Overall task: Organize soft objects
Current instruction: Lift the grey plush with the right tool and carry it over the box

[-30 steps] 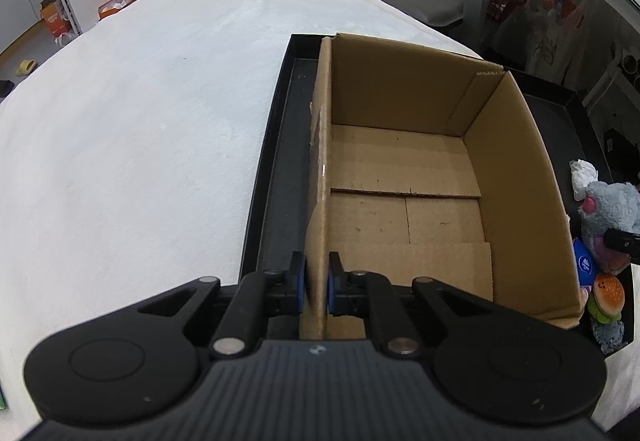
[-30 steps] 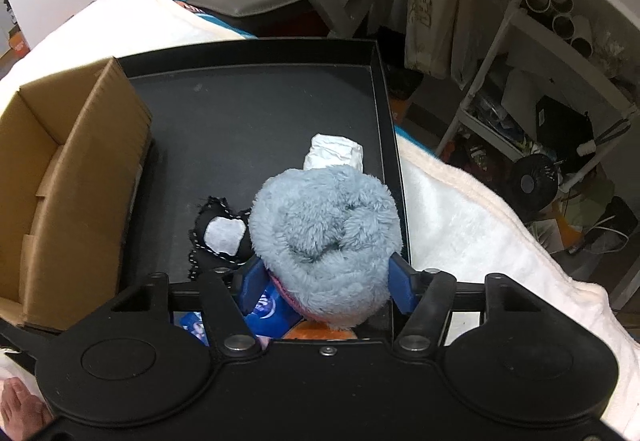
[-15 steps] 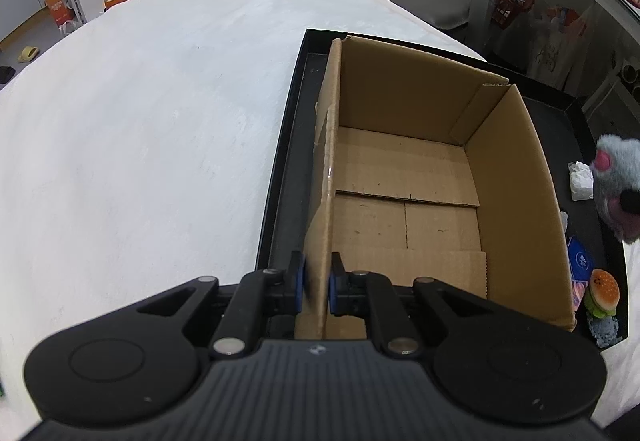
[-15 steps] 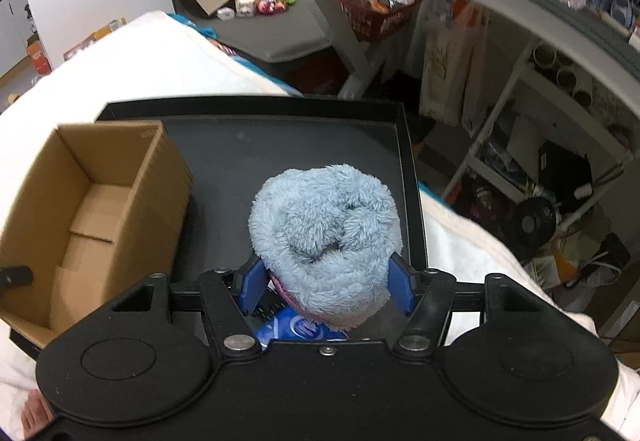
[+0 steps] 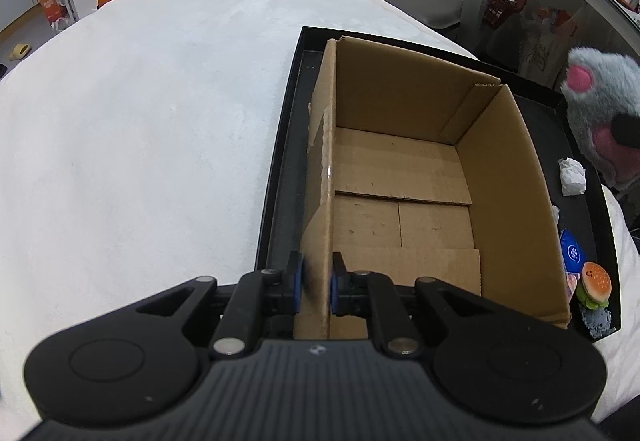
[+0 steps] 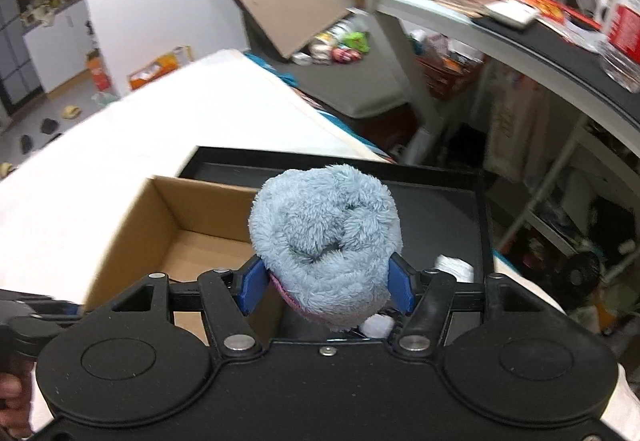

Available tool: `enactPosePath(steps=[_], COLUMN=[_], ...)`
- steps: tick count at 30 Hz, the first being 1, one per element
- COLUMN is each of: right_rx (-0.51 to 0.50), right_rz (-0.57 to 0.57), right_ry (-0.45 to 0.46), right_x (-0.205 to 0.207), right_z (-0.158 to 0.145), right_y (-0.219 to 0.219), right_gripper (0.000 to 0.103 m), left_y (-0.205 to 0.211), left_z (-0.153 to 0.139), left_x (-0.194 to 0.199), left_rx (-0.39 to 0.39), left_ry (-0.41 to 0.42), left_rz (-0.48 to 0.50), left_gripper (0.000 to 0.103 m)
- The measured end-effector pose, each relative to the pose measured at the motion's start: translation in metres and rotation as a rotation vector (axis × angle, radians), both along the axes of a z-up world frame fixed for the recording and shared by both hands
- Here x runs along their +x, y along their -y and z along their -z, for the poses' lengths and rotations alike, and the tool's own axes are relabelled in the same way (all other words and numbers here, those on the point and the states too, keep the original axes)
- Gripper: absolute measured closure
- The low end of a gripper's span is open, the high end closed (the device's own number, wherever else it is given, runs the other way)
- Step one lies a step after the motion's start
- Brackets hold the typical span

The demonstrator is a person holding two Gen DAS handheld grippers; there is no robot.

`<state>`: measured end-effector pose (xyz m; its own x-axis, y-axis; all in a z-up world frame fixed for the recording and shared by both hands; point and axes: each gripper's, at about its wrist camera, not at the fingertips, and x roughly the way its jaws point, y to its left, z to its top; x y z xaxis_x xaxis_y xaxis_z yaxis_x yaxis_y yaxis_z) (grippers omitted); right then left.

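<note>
An open, empty cardboard box (image 5: 404, 177) stands in a black tray (image 5: 282, 169) on a white blanket. My left gripper (image 5: 316, 287) is shut on the box's left wall near its front corner. A grey-blue plush mouse (image 6: 326, 241) with pink ears is clamped between the blue pads of my right gripper (image 6: 326, 287), lifted above the tray beside the box (image 6: 168, 229). In the left wrist view the plush mouse (image 5: 604, 109) hangs in the air at the right edge, past the box's right wall.
On the tray right of the box lie a white crumpled wad (image 5: 572, 177), a blue packet (image 5: 572, 253), a small burger toy (image 5: 596, 281) and a blue-grey fuzzy piece (image 5: 598, 321). A grey shelf frame (image 6: 500, 33) with clutter stands to the right. A hand (image 6: 12, 393) shows at lower left.
My right gripper has risen with the plush mouse, off the tray floor and toward the box. The left gripper has kept its grip on the box wall without moving.
</note>
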<state>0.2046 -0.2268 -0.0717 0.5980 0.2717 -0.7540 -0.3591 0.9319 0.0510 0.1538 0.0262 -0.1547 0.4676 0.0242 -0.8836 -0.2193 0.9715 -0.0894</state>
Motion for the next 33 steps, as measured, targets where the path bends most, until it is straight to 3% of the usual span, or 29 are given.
enactPosePath(steps=[13, 33], right_rx=[-0.019, -0.028], right_rz=[-0.153, -0.271], right_ry=[0.030, -0.055], right_x=[-0.002, 0.000], right_z=[-0.007, 0.020], right_y=[-0.052, -0.108], right_gripper=[0.043, 0.043], left_y=[-0.008, -0.018], left_z=[0.000, 0.004], left_x=[-0.005, -0.008], left_rx=[-0.025, -0.076], left_ry=[0.015, 0.019], left_rz=[-0.008, 0.003], left_gripper=[0.090, 0.090])
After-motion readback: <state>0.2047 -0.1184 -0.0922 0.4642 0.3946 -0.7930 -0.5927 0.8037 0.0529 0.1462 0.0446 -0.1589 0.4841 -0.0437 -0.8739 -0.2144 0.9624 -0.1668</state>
